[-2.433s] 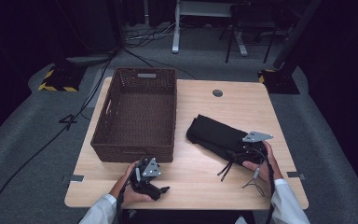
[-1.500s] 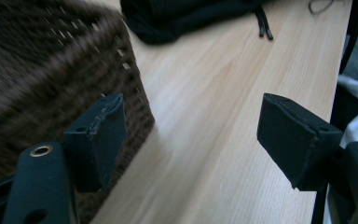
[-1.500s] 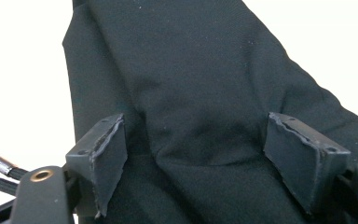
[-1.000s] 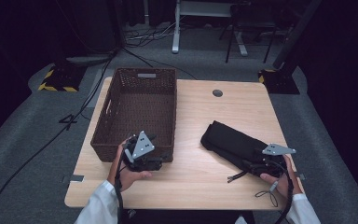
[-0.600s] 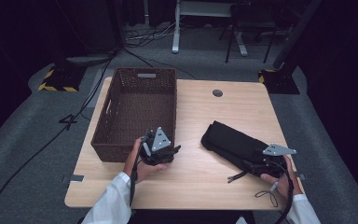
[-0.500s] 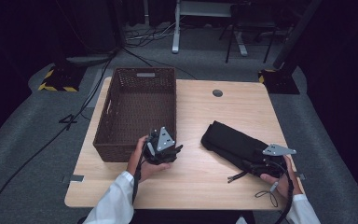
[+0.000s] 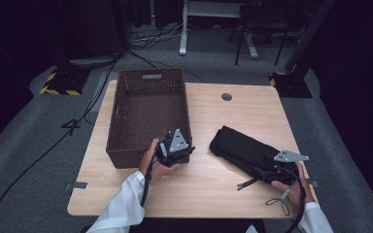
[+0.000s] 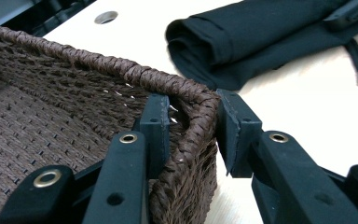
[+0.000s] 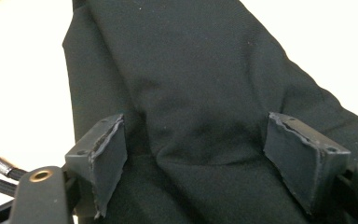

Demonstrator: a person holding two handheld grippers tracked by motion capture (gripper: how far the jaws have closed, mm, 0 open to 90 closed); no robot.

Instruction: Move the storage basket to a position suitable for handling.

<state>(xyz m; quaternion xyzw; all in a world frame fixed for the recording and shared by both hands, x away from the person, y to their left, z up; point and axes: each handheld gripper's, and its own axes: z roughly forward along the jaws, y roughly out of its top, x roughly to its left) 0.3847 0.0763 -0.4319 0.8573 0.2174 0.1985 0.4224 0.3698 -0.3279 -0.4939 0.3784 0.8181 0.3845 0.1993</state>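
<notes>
Up close, seen astride the basket [image 8: 186, 100] corner: left gripper [image 8: 193, 133] just closing. Right gripper [image 9: 205, 154] parted wide around black garment [image 9: 205, 84], pressing down.

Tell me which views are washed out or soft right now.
High view: dim surroundings, table evenly lit. Left gripper view: basket rim sharp, the near jaws slightly soft. Right gripper view: tabletop blown out white, black garment nearly detail-free.

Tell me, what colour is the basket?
Dark brown wicker; the basket shows best in the left gripper view.
</notes>
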